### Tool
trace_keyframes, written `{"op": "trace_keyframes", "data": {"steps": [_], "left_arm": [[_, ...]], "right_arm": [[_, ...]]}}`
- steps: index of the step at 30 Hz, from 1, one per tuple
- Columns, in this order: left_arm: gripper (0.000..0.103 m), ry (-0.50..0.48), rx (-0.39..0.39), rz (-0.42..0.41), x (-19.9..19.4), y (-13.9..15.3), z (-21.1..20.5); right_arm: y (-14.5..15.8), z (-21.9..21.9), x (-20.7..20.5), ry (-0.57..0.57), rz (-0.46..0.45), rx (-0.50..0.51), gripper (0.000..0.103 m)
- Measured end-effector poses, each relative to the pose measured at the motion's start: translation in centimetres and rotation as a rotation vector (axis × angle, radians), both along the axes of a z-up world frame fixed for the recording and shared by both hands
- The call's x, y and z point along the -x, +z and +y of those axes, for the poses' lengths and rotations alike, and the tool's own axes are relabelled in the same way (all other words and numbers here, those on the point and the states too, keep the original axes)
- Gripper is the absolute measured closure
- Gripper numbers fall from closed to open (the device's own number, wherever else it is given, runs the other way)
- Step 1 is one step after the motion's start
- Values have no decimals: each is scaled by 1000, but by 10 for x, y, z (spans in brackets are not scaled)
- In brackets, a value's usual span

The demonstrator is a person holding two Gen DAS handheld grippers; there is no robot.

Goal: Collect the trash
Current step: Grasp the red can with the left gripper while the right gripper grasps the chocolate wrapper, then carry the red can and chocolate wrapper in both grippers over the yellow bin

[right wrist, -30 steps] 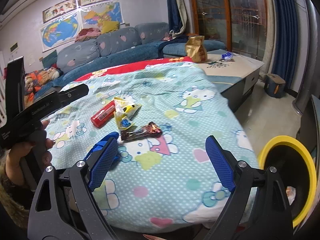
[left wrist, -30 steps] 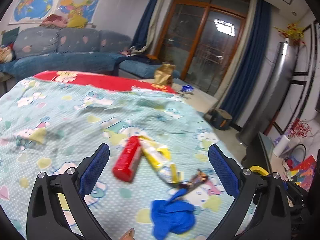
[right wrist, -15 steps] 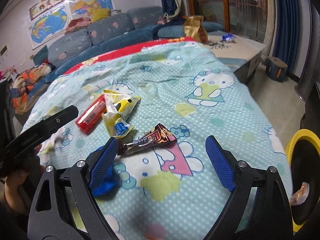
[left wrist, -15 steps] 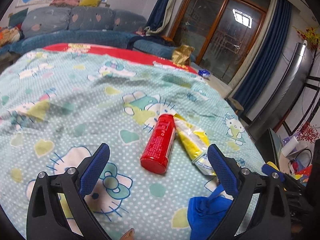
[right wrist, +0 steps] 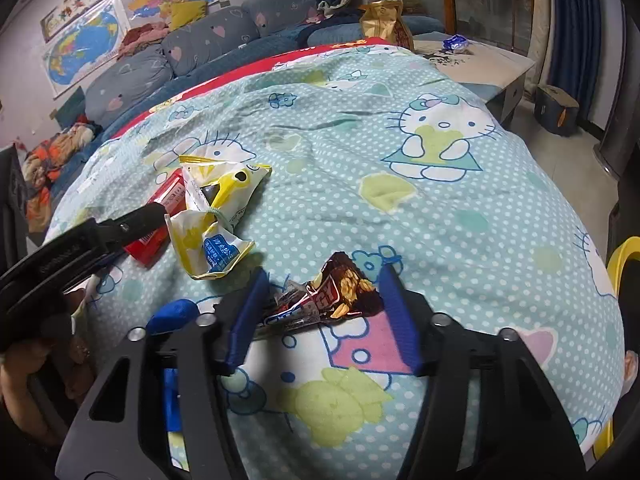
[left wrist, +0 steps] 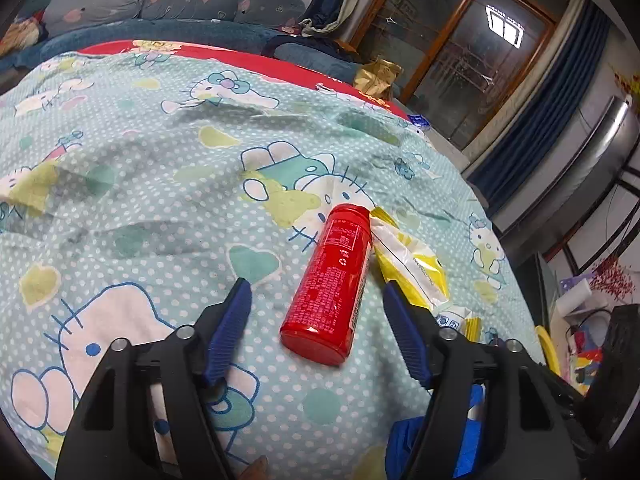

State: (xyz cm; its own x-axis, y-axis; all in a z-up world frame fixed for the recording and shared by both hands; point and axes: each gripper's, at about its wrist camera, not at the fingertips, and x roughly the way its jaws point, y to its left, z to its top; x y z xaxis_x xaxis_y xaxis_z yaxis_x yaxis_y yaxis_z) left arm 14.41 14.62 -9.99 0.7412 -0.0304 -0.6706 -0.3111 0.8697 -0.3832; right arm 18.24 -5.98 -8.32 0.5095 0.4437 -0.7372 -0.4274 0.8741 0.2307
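Left gripper (left wrist: 316, 304) fingers (left wrist: 228, 332) have just been closing, straddling a red can (left wrist: 330, 284) lying on the patterned bedspread (left wrist: 140, 184), pads not touching. Yellow wrapper (left wrist: 412, 264) lies beside the can.

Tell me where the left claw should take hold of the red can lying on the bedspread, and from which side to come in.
Grip the red can across its round body near the middle, coming down from above at its lid end. It lies on its side, pointing away, already between the left claw pads, whose jaws have just been closing but show gaps either side. Keep the right pad off the yellow wrapper beside it.
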Motion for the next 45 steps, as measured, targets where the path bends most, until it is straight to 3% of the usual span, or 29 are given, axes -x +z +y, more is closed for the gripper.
{"op": "trace_keyframes", "data": {"steps": [4, 8, 13, 23, 45], "left_arm": [[60, -3, -17, 7, -2, 0, -2], [65, -22, -23, 8, -3, 0, -6], [71, -37, -19, 6, -2, 0, -8], [74, -47, 8, -40, 14, 6, -10], [74, -85, -49, -214, 47, 74, -32]], "right_arm": [[1, -6, 1, 0, 5, -19, 72], [2, -9, 4, 8, 6, -35, 81], [8, -12, 8, 7, 5, -58, 84], [21, -25, 20, 14, -30, -85, 86], [58, -56, 27, 14, -108, -136, 87]]}}
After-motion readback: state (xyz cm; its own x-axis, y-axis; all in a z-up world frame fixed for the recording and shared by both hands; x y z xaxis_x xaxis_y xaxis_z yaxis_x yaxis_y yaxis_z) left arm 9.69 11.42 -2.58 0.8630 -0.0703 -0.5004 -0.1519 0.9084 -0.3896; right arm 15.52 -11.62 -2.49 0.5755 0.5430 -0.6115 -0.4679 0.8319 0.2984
